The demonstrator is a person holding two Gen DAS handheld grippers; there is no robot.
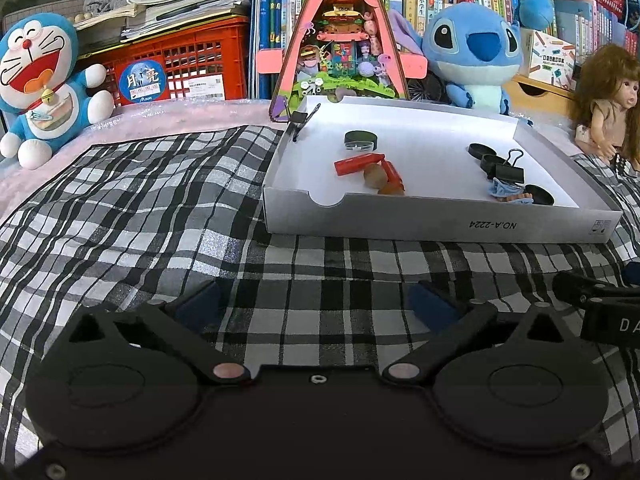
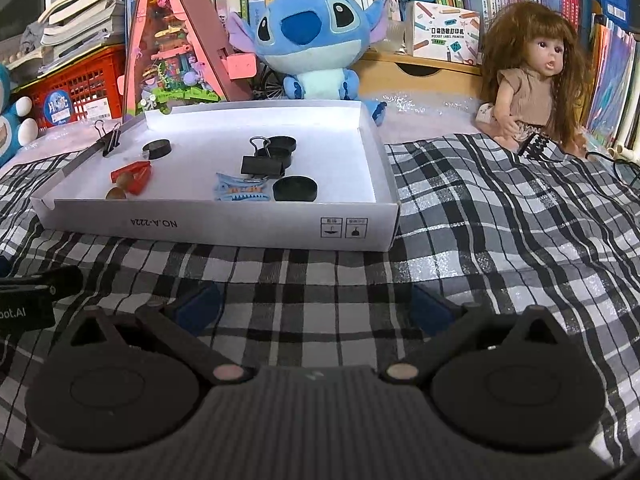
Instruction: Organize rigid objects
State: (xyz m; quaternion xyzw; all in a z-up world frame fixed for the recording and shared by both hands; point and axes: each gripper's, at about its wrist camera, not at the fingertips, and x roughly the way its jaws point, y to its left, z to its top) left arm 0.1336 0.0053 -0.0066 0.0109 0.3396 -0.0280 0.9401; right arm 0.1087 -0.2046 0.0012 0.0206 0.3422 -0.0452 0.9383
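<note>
The left tool (image 1: pixel 316 308) is being held low over a black-and-white checked cloth (image 1: pixel 160 208), its blue-padded fingers (image 1: pixel 200 306) spread wide apart with nothing between them. The right tool (image 2: pixel 316 308) is being held the same way beside it, its jaws likewise standing apart and empty over the cloth.

Beyond both tools a shallow white box (image 1: pixel 400 230) is lying on the cloth, and the small rigid objects are being kept inside it. Toward its left part, a red stamp (image 1: pixel 358 164) is lying beside a brown wooden piece (image 1: pixel 376 176), with a black round disc (image 1: pixel 361 141) just behind them. Toward the right part, a black binder clip (image 2: pixel 264 166) is resting against more black discs (image 2: pixel 295 189), and a blue shark-shaped clip (image 2: pixel 242 193) is lying near the front wall. Another binder clip (image 1: pixel 299 119) is being carried on the box's left rim.

Behind the box, a blue plush toy (image 2: pixel 316 36) and a doll (image 2: pixel 536 80) are being propped against bookshelves.
</note>
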